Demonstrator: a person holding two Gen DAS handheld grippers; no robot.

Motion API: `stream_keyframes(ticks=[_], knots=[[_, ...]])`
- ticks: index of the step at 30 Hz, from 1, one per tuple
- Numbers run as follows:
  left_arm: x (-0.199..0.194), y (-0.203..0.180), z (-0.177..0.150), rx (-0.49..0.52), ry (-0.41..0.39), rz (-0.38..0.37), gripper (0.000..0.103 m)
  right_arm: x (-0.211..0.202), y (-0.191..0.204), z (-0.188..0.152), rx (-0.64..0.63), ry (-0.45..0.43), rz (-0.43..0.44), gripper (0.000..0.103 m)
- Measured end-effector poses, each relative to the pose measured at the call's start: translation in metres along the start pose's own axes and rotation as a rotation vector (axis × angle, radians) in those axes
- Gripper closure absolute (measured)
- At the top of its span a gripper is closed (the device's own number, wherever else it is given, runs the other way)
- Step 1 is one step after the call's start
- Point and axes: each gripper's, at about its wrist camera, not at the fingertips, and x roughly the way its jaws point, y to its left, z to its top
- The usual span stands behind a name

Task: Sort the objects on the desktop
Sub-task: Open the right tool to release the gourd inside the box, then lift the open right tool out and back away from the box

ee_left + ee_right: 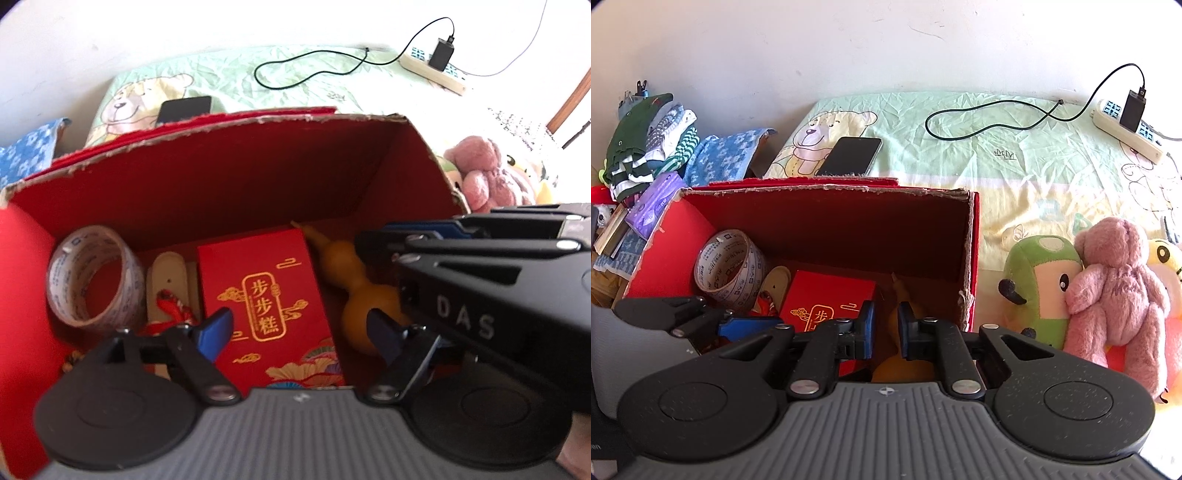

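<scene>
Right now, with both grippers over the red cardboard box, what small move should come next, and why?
Probably lift the left gripper straight up out of the red cardboard box. Its fingers stand open around the red gold-lettered packet, not pressing it, and the packet already lies flat on the box floor beside the yellow gourd.

A home bedroom: bed (1015, 173) with cartoon-bear sheet, plush toys (1115, 291), folded clothes (650, 140), a phone (851, 155) and power strip (1126, 129) on the bedding.

Left gripper (301, 334) fingers wide apart; right gripper (885, 328) nearly closed.
</scene>
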Motion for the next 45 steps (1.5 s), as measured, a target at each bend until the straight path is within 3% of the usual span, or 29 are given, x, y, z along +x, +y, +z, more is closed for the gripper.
stream_keyframes(ticks=[15, 25, 32, 45], knots=[[-0.005, 0.000, 0.001, 0.007, -0.033, 0.134, 0.017, -0.003, 0.002, -0.006, 0.000, -0.040, -0.019, 0.087], [-0.012, 0.006, -0.003, -0.003, -0.050, 0.160, 0.016, -0.008, 0.002, -0.009, 0.031, -0.079, -0.044, 0.084], [-0.014, 0.024, -0.004, -0.068, -0.037, 0.192, 0.009, -0.013, 0.009, -0.014, 0.054, -0.090, -0.020, 0.081], [-0.021, 0.046, -0.016, -0.102, -0.022, 0.241, 0.008, -0.012, 0.022, -0.024, 0.089, -0.050, -0.001, 0.078]])
